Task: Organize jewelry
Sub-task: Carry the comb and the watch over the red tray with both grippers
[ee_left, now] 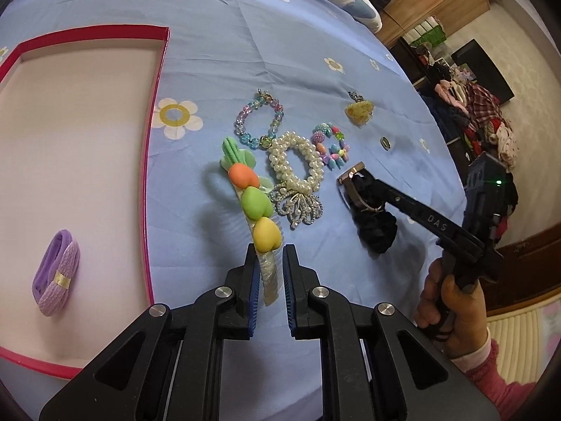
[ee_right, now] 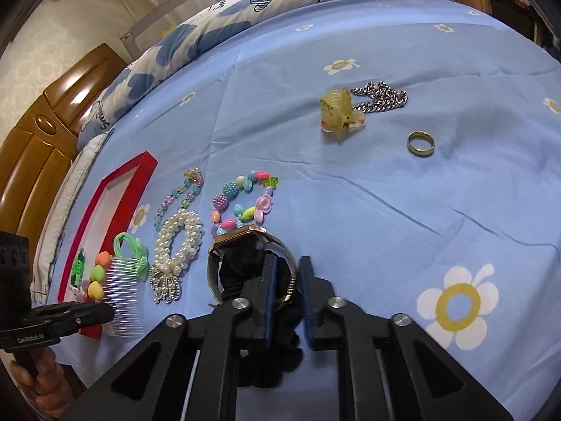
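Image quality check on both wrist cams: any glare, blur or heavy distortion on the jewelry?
Left wrist: sharp, soft even light, faint shadows; fisheye bows the red tray rim; heart comb crisp in the left gripper. Right wrist: glare only on the wooden headboard; gold ring sharp; black scrunchie at the right gripper reads as a dark mass without detail.

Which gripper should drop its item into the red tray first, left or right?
Left. The left gripper is shut on the heart comb, right beside the red tray. The right gripper, shut on the watch, sits farther off, with the bracelets between it and the tray.
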Demonstrator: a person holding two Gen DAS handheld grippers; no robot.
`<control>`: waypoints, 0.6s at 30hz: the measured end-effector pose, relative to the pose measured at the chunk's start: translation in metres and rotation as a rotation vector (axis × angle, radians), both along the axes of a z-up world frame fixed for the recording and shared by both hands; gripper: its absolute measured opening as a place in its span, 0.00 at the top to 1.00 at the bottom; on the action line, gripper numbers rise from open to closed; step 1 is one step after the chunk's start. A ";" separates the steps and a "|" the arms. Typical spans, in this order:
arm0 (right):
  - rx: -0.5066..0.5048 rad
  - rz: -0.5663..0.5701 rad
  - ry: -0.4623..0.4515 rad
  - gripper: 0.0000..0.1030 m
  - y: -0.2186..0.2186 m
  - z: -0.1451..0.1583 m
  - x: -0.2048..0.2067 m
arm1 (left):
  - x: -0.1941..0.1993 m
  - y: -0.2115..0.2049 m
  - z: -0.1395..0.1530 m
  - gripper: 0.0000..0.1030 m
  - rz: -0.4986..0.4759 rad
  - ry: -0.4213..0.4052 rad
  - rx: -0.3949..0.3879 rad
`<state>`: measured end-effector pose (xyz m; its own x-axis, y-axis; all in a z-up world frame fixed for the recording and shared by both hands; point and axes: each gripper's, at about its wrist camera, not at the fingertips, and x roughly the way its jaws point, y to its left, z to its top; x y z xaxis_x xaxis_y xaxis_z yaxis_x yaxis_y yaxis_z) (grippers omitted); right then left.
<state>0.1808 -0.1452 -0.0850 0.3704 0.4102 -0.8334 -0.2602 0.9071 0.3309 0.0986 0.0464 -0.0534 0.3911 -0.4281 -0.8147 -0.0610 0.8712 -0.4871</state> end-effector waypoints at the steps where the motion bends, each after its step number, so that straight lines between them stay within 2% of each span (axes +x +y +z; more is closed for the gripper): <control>1: 0.004 -0.003 -0.012 0.94 -0.001 0.003 -0.002 | -0.001 0.000 0.000 0.89 -0.001 0.000 0.009; 7: 0.050 -0.025 -0.054 0.94 -0.009 0.019 -0.013 | -0.005 0.000 0.000 0.88 -0.002 -0.014 0.017; 12: 0.111 -0.048 -0.080 0.93 -0.015 0.036 -0.024 | -0.010 -0.002 0.010 0.96 -0.005 -0.055 0.006; 18: 0.160 -0.044 -0.122 0.93 -0.010 0.057 -0.033 | -0.019 0.000 0.028 0.97 0.002 -0.121 0.004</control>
<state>0.1480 -0.1547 -0.0280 0.4847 0.5153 -0.7068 -0.2683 0.8567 0.4406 0.0793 0.0461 -0.0253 0.4874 -0.4242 -0.7632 -0.0040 0.8730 -0.4877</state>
